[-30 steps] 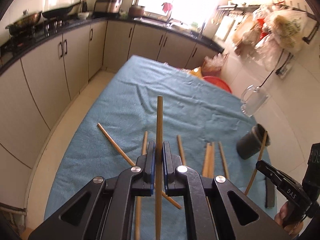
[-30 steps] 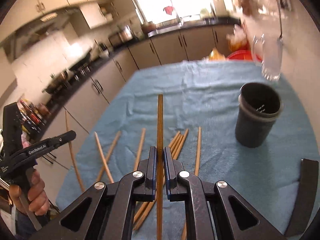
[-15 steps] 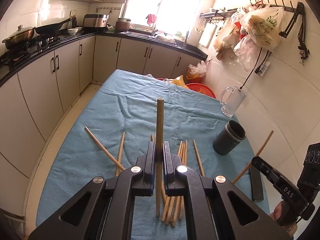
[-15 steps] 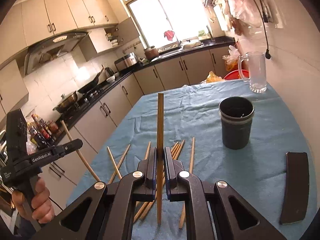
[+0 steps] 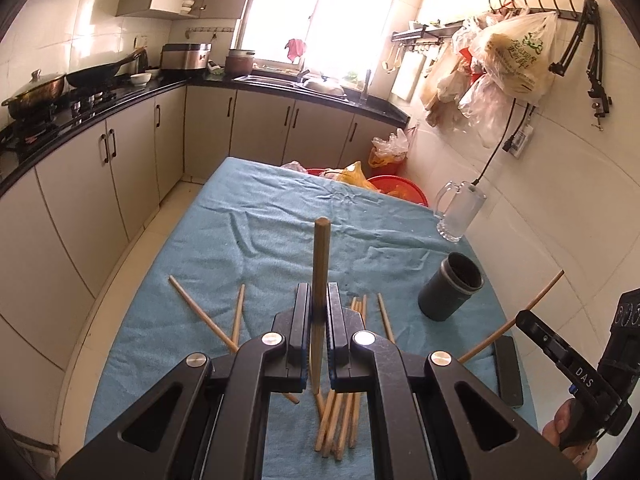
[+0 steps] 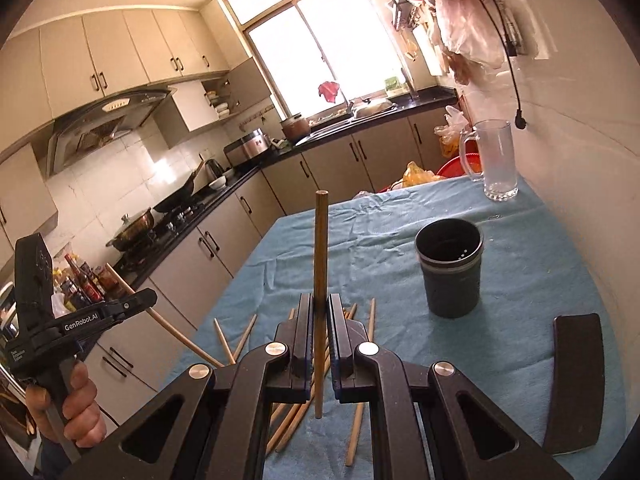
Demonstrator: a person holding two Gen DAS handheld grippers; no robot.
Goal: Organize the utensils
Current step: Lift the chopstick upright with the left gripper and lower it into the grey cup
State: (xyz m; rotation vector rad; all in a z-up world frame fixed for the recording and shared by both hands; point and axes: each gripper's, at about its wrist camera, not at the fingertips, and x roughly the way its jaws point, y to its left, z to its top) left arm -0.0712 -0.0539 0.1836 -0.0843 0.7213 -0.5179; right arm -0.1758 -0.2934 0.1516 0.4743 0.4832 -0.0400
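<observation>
The sorting looks barely begun: the dark cup (image 6: 449, 270) stands upright on the blue cloth (image 5: 260, 216) over the worktop, and what shows of its inside in the right wrist view looks empty, though its bottom is dim. Most chopsticks lie loose on the cloth — a bundle (image 5: 340, 412) close under the grippers, two more (image 5: 202, 314) splayed off to the left — so nearly all of the collecting is left. Two sticks are off the cloth. The left gripper (image 5: 319, 336) has its jaws pressed onto one chopstick (image 5: 321, 264), which stands up between them, its lower end hanging just over the bundle. The right gripper (image 6: 319, 334) pinches a second chopstick (image 6: 321, 248) the same way, upright in its view. Each gripper shows in the other's camera: the right one at the lower right of the left view, its stick slanting up toward the wall, and the left one at the lower left of the right view, held in a hand (image 6: 76, 412). Both are raised above the worktop and tipped downward, the cup ahead and to the right of them, well apart from either stick. A glass mug (image 6: 494, 162) stands beyond the cup by the wall, and a flat black object (image 6: 576, 384) lies near the right edge. My guess is that both sticks go to the cup next.
</observation>
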